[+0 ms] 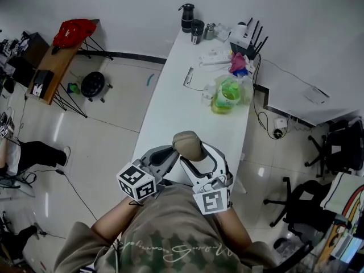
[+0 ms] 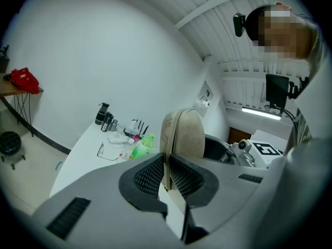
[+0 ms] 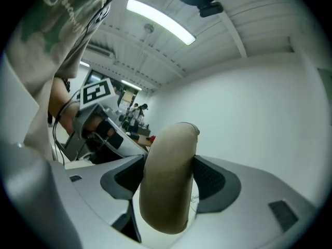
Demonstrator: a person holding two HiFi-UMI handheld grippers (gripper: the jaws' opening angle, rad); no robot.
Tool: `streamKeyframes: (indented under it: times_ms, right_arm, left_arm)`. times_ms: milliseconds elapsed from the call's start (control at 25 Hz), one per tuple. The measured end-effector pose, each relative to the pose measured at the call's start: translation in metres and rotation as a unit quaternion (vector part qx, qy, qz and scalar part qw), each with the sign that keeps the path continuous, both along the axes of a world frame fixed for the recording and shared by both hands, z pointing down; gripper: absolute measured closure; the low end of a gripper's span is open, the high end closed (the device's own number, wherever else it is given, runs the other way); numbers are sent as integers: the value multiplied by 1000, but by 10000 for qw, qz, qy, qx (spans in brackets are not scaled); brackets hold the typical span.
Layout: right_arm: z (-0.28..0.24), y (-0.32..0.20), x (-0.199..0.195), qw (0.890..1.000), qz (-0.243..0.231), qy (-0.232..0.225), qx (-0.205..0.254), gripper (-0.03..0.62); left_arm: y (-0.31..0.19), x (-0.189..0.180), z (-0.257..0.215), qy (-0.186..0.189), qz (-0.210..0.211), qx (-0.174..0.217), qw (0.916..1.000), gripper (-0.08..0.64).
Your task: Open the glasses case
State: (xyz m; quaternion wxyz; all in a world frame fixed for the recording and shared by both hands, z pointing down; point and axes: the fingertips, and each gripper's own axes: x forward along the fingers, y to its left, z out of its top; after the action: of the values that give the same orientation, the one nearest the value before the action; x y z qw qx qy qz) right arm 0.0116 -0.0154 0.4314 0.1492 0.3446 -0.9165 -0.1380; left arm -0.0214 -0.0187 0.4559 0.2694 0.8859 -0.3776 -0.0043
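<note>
Head view has the tan glasses case point(image 1: 189, 145) held over the white table's point(image 1: 182, 104) near end, right gripper point(image 1: 200, 161) clamped across its body, left gripper point(image 1: 172, 154) pinching its seam edge; best to brace right and peel left gently away.

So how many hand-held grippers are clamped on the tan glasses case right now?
2. The left hand-held gripper pinches the tan fabric glasses case along its thin seam edge; the right hand-held gripper clamps across its broad body. Neither is hidden.
</note>
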Motion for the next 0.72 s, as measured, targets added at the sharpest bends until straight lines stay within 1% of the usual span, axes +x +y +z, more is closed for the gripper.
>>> streamKeyframes:
  times_ms: [40,120,200,280,360,440,560,600,720]
  right_arm:
    - [-2,2,2,9994,-62,-317,-144,287]
    - [-6,4,5,9936,-224,-977,-514,287]
    - [-11,10,5,9868,-558,-1380,-643,287]
    - [-15,14,5,9833,-767,-1542,-585,287]
    - [-14,17,8,9801,-864,-1665,-653,287]
    - [-16,18,13,9785,-956,-1707,-654,287]
    - [-14,12,23,9799,-765,-1702,-713,287]
    - [-14,10,25,9779,-707,-1795,-801,287]
    - [-16,11,31,9673,-688,-2159,-1135,285]
  left_arm:
    - [1,1,-1,3,23,61,10000,525]
    - [2,3,-5,-78,-12,258,9996,525]
    - [0,0,-9,-187,-122,463,9987,525]
    - [-1,-2,-11,-151,-68,552,9983,506]
    - [1,-1,-13,-79,84,598,9981,508]
    - [4,3,-16,-115,187,698,9973,508]
    - [9,13,-25,-135,328,879,9955,508]
    - [9,15,-29,-120,332,925,9951,508]
    - [8,20,-40,-51,376,1030,9940,509]
